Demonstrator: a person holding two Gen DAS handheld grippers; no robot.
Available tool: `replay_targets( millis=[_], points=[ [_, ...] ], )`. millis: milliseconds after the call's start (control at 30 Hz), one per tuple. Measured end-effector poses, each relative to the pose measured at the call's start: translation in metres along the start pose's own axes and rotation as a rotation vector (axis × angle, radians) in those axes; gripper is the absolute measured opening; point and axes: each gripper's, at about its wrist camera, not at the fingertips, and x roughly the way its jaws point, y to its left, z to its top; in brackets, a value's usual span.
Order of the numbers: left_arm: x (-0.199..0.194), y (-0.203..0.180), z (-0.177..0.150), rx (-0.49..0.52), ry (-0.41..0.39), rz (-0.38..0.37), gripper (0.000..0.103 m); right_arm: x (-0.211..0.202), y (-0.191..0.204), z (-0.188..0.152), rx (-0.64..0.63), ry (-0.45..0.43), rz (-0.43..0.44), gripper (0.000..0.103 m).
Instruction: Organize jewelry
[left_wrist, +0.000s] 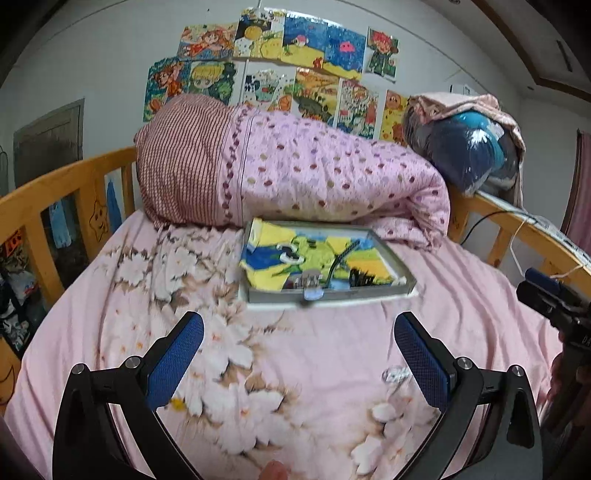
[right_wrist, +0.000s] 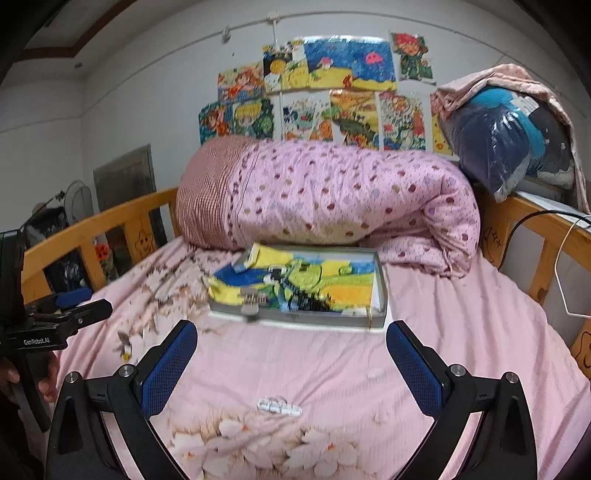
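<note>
two claws (left_wrist: 299, 339) (right_wrist: 291, 345) agape, one tray (right_wrist: 295, 317)

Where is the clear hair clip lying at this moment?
The clear hair clip lies on the pink bed sheet, between the open right gripper's fingers in the right wrist view, nearer the camera than the gray tray.

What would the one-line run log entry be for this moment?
left gripper: open, empty | right gripper: open, empty | clear hair clip: on bedsheet, untouched | tray: holds several pieces
</note>
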Motion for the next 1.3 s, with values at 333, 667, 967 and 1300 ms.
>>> replay_targets(
  millis=[333, 667, 967, 1300],
  points=[
    [0.02, 0.001, -0.04, 0.009, 0.132, 0.011, 0.101, 0.034, -0.006, -0.03, -0.067, 0.193, 0.026, 0.103],
    [0.056, -0.013, -0.062, 0.05, 0.223, -0.009, 0.101, 0.079, -0.027, -0.056, -0.089, 0.353, 0.102, 0.103],
    [0.102, -0.037, -0.073, 0.163, 0.286, -0.058, 0.101, 0.101, -0.038, -0.061, -0.169, 0.376, 0.167, 0.069],
    [0.136, -0.051, -0.08, 0.239, 0.331, -0.12, 0.101, 0.13, -0.037, -0.079, -0.318, 0.444, 0.307, 0.052]
  ],
)
